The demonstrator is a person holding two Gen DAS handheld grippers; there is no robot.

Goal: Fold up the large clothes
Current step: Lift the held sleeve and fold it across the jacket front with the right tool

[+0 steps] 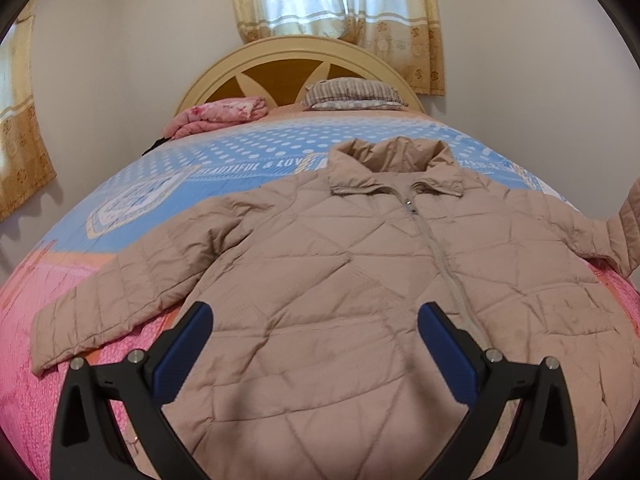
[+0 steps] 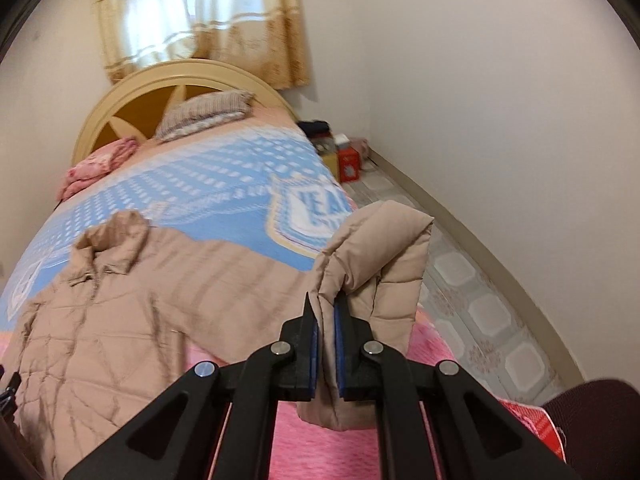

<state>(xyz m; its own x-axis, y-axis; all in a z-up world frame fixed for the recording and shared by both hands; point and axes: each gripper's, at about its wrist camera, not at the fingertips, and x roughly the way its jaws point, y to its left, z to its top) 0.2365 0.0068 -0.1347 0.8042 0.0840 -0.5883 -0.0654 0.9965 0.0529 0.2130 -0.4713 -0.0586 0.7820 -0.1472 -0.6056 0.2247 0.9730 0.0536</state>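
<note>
One beige quilted jacket lies front-up on the bed, whose cover reads "BEAUTIFUL & LOVE", near one pillow, while left tongs gape above it and right tongs clamp its sleeve.

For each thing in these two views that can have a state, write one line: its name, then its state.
jacket: spread front-up on the bed, zipped
right sleeve: lifted, pinched
left sleeve: flat on the bed
left gripper: open, over the jacket
right gripper: shut on the right sleeve
curtains: drawn
</note>
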